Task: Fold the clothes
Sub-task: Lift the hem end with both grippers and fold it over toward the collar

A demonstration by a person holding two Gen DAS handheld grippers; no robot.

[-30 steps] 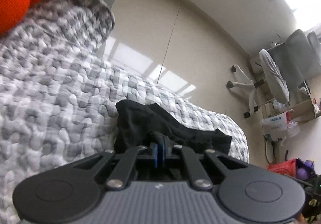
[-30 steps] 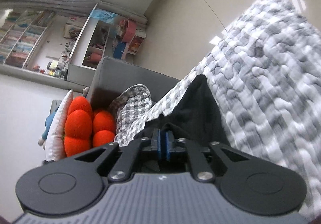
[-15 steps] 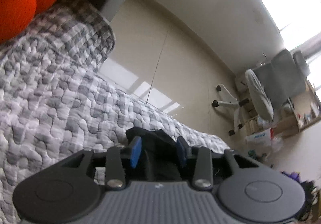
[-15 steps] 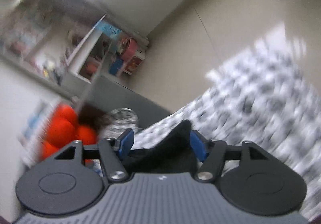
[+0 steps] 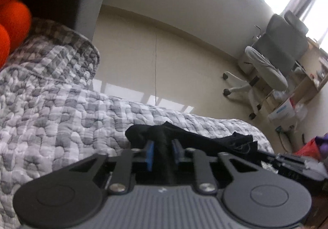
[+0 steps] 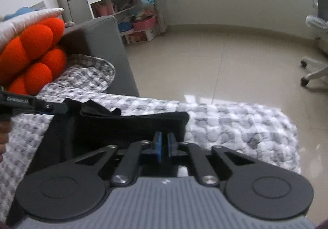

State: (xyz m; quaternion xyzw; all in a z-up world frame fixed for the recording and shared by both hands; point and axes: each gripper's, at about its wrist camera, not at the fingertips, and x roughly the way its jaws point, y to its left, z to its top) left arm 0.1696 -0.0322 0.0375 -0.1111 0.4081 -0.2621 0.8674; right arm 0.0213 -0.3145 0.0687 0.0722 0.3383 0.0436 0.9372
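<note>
A black garment (image 5: 196, 136) lies on the grey-and-white checked quilt (image 5: 51, 118) of the sofa. My left gripper (image 5: 162, 152) is shut on a bunched ridge of the black garment, which fills the gap between the blue pads. In the right wrist view the black garment (image 6: 131, 124) is spread flat, with a folded flap at its far edge. My right gripper (image 6: 164, 142) is nearly closed at the garment's near right edge, and I cannot tell whether cloth is pinched. The left gripper (image 6: 57, 109) shows at the garment's far left corner.
An orange knotted cushion (image 6: 32, 50) and the grey sofa arm (image 6: 102, 44) stand at the left. Past the quilt's edge lies tiled floor (image 6: 205, 64). A white swivel chair (image 5: 272, 64) and shelves (image 6: 123, 3) stand further off.
Both grippers opened half a second ago and let go of the garment. They have closed again at new spots on it. The right view has swung round and the garment now lies spread out.
</note>
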